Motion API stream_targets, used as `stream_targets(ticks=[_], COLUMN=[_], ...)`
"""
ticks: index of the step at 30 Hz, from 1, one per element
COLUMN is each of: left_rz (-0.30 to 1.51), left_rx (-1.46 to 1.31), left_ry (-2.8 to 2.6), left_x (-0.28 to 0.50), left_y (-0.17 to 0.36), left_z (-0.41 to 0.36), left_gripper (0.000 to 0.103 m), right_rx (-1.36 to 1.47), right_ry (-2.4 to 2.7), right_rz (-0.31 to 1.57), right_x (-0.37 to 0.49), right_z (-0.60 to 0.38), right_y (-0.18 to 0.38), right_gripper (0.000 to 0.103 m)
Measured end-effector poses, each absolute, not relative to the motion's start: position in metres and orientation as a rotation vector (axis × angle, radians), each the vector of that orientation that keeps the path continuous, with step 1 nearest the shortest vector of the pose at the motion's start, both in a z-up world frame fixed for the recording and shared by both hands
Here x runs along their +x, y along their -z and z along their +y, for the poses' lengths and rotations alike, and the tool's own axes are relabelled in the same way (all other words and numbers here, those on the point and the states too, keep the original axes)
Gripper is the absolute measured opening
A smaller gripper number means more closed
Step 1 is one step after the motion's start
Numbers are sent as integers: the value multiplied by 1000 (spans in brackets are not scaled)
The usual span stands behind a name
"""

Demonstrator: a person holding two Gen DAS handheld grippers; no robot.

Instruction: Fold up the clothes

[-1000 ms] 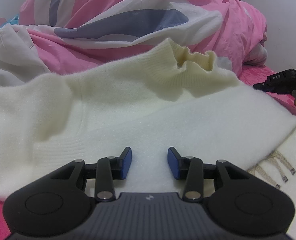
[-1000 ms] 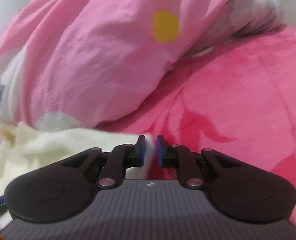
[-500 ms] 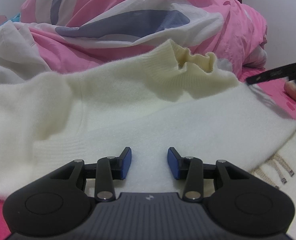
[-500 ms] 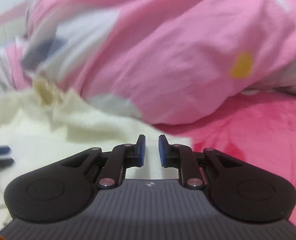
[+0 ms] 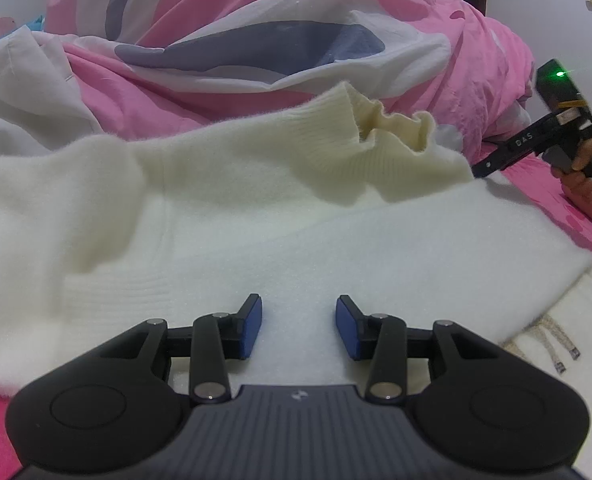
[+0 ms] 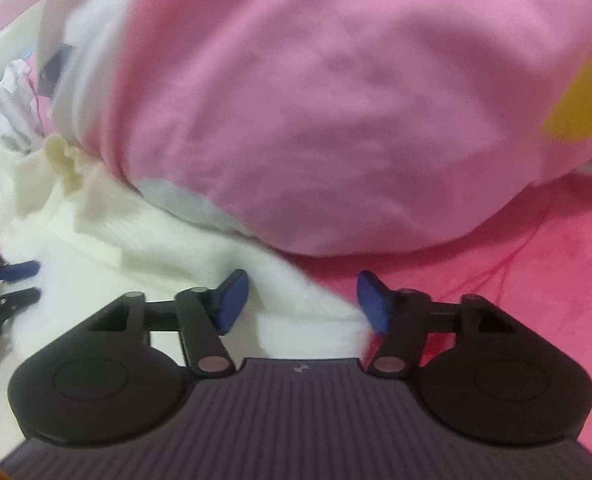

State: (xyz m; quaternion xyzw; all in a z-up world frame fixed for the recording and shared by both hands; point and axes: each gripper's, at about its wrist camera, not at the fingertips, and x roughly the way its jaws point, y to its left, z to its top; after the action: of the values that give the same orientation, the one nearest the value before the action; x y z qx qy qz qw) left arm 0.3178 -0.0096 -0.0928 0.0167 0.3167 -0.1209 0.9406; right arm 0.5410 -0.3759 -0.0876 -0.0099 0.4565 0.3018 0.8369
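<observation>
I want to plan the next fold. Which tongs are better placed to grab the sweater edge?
Probably the right tongs: just opened, they straddle the cream sweater edge. The left tongs hover over its flat middle.

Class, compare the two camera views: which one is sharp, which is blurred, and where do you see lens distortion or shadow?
Left wrist view: sharp; knit ribs on the cream sweater read clearly, its raised collar casts a soft shadow, and the fisheye darkens the corners. Right wrist view: motion-smeared; the pink duvet and sweater edge are streaky, while the right tongs, jaws apart, stay crisp.
</observation>
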Motion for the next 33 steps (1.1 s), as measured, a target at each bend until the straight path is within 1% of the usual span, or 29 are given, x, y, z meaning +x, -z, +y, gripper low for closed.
stream_targets(ticks=[2, 3, 4, 5, 6, 8, 9, 12, 16, 18, 22, 25, 26, 27, 28, 29, 30, 33], left_rz=[646, 645, 645, 645, 644, 644, 644, 642, 639, 642, 642, 641, 641, 641, 641, 641, 640, 640], left_rx=[35, 36, 36, 37, 38, 36, 35, 32, 21, 15, 20, 23, 24, 26, 26, 26, 26, 25], left_ry=[246, 246, 245, 245, 244, 245, 245, 241, 224, 220, 221, 221, 221, 221, 221, 221, 222, 222], left_x=[317, 317, 317, 317, 317, 317, 317, 317, 317, 317, 317, 316, 316, 316, 316, 315, 315, 315], left_y=[93, 93, 93, 93, 93, 94, 94, 93, 90, 91, 93, 94, 95, 95, 96, 96, 96, 96], left_z=[-10, -10, -10, -10, -10, -10, -9, -9, -8, -6, -6, -6, -6, -6, -6, -6, -6, -6], left_gripper=[43, 43, 43, 43, 43, 43, 43, 43, 43, 43, 43, 44, 44, 44, 44, 44, 44, 44], right_rx=[18, -2, -25, -48, -70, -115, -156, -313, -531, -652, -726, -597, -563, -530, -497, -454, -416, -341], right_ry=[-675, -676, -676, -675, -674, -667, -642, -559, -307, -213, -106, -104, -111, -119, -125, -134, -146, -143], right_rz=[1021, 1022, 1021, 1020, 1019, 1001, 980, 874, 701, 631, 595, 657, 646, 632, 633, 634, 620, 553], right_x=[554, 554, 553, 553, 552, 540, 533, 498, 453, 438, 443, 464, 464, 463, 466, 463, 457, 431], right_z=[-381, -380, -378, -376, -374, -367, -360, -333, -303, -291, -280, -285, -288, -290, -292, -298, -304, -312], right_y=[96, 96, 96, 95, 94, 90, 87, 75, 60, 67, 102, 124, 122, 119, 113, 104, 95, 70], right_gripper=[67, 67, 64, 50, 32, 17, 14, 11, 10, 10, 10, 12, 13, 15, 20, 28, 31, 33])
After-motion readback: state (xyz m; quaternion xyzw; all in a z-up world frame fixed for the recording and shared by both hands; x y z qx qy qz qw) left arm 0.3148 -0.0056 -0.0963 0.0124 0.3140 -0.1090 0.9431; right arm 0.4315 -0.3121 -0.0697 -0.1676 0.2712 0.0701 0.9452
